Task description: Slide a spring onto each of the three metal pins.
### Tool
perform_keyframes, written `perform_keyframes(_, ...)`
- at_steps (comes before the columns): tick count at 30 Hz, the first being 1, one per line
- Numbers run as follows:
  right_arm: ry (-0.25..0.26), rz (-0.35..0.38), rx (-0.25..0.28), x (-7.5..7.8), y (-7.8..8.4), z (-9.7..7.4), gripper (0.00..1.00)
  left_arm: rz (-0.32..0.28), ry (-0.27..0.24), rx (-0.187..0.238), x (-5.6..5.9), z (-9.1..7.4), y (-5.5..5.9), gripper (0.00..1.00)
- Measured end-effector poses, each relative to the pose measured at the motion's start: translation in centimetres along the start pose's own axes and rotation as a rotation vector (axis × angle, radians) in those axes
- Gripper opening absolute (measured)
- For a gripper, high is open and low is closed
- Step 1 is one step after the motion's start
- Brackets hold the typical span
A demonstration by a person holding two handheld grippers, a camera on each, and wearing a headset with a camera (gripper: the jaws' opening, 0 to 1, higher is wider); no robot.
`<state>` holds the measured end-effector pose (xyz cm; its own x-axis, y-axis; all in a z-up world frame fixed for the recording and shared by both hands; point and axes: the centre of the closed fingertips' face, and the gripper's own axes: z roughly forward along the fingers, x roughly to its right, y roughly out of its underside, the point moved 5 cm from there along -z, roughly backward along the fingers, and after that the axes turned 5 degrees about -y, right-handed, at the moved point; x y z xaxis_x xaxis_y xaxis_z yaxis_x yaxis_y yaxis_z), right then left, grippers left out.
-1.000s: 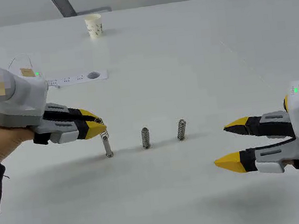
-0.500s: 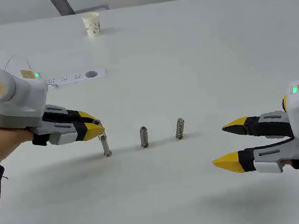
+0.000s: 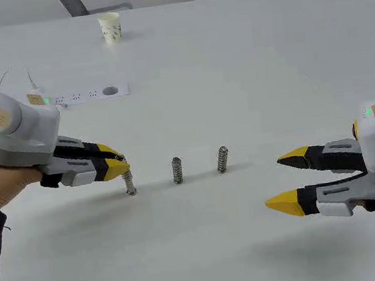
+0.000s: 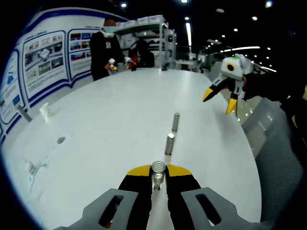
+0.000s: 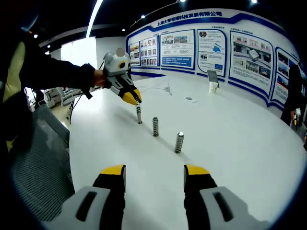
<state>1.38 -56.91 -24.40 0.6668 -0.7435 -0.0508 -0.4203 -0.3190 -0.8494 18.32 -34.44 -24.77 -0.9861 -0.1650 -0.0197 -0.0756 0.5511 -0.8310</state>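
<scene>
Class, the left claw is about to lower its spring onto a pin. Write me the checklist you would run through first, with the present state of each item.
1. Left claw shut on the last spring: ok.
2. That spring lined up over the bare pin: ok.
3. Spring's end threaded over the pin's tip: cannot tell.
4. Middle spring and end spring seated on their pins: ok.
5. Right claw open, apart from the pins: ok.

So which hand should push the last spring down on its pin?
Left. The left gripper is shut on the spring, right over the pin. The right gripper is open, holds nothing and sits off to the side, well apart from it.
</scene>
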Motion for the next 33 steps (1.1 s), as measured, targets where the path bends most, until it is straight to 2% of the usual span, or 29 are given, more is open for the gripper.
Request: perform_keyframes(33,-0.005,0.018,-0.013,-0.2,0.5,0.1,0.50,-0.015,0.007,-0.024,0.4,1.6,2.2,0.10)
